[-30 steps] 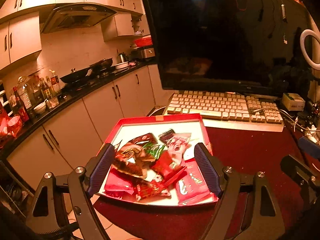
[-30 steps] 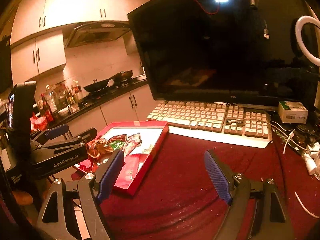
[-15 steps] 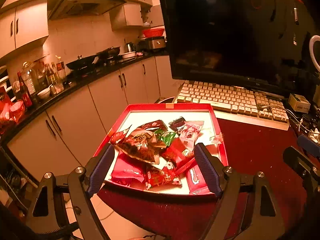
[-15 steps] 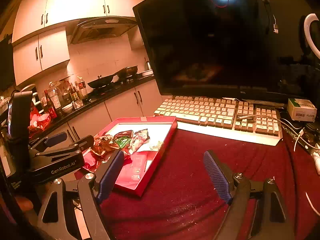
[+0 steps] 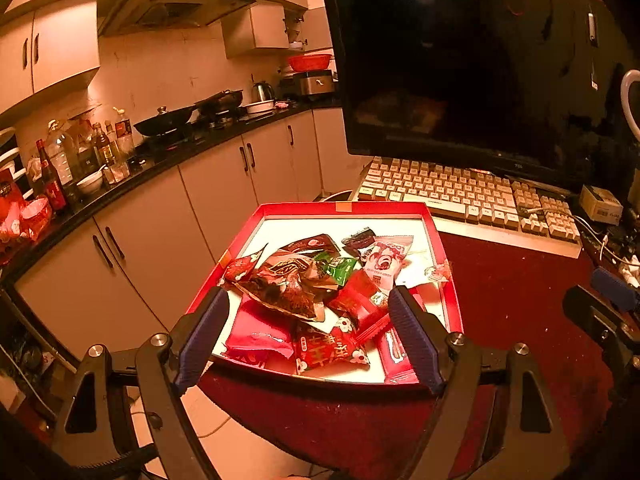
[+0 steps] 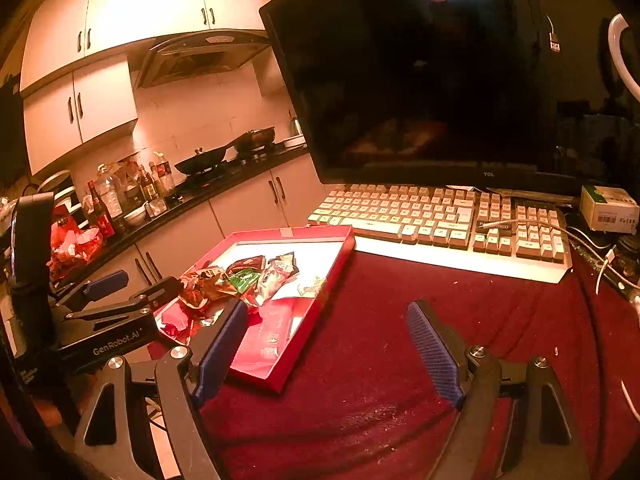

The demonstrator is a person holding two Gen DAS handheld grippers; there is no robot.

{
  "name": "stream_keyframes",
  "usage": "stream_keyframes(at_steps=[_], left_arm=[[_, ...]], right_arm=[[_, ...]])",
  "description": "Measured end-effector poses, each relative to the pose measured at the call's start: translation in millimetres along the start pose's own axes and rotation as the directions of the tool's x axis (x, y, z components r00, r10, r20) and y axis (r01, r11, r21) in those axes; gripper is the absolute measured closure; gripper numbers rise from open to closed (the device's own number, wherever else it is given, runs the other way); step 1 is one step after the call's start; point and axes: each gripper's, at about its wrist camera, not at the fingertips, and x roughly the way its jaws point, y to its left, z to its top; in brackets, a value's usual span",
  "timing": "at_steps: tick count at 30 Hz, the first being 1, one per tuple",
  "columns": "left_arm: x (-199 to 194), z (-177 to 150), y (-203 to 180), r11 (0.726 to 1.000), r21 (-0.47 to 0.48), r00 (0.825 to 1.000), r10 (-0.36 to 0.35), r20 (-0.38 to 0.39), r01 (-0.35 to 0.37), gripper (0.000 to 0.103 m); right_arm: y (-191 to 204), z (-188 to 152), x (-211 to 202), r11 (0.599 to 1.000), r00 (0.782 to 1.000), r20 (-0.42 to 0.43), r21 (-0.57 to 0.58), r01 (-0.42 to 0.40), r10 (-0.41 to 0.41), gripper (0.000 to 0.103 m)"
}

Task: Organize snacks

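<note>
We have the snack packets heaped in a shallow red box [image 5: 436, 240] that sits at the left edge of the worktop [image 6: 380, 340], partly overhanging it, just near of the keyboard [image 6: 420, 216]. Our left tool [image 5: 308, 320] hangs over the near end of the heap with its jaws spread wide and nothing between the pads. Our right tool [image 6: 328, 344] is to the right of the box, over the bare red cloth, also wide open and empty.

We judge these packets to be light, thin and crinkly, with slick foil or plastic skins that give under pressure and slide over one another. The large brown crumpled bag [image 5: 286, 282] lies on top, so it seems the easiest first pick; we would pinch it across a flat sealed edge or a raised fold, not the puffed middle. The red packet with white characters [image 5: 328, 350] lies flat near the front rim, harder to get under. A gentle squeeze should do, since the contents may crush.
</note>
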Motion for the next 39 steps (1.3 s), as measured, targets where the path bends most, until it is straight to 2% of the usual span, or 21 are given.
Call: stream_keyframes(at_steps=[11,15,22,28,39], left_arm=[[3.1,-1.6,2.8,1.000,0.004,1.000,0.021,0.012,-0.021,0.021],[2.7,-3.2,3.7,0.998,0.011,0.998,0.055,0.035,-0.055,0.021],[9.0,-5.8,10.2,0.997,-0.011,0.997,0.077,0.009,-0.077,0.021],[10.4,-9.7,5.1,0.995,0.031,0.995,0.095,0.008,-0.095,0.021],[0.1,-3.4,13.1,0.997,0.009,0.996,0.074,0.039,-0.074,0.021]], right_arm=[[-1.2,-3.4,4.3,1.000,1.000,-0.008,0.012,-0.004,0.004,0.020],[-2.1,-2.9,4.2,1.000,1.000,-0.002,0.015,-0.006,0.006,0.020],[-2.5,-3.7,6.0,1.000,1.000,-0.005,0.025,-0.011,0.011,0.020],[-2.0,-4.1,6.8,1.000,1.000,-0.007,0.021,-0.011,0.011,0.020],[-1.8,-3.5,7.1,1.000,1.000,-0.007,0.021,-0.013,0.013,0.020]])
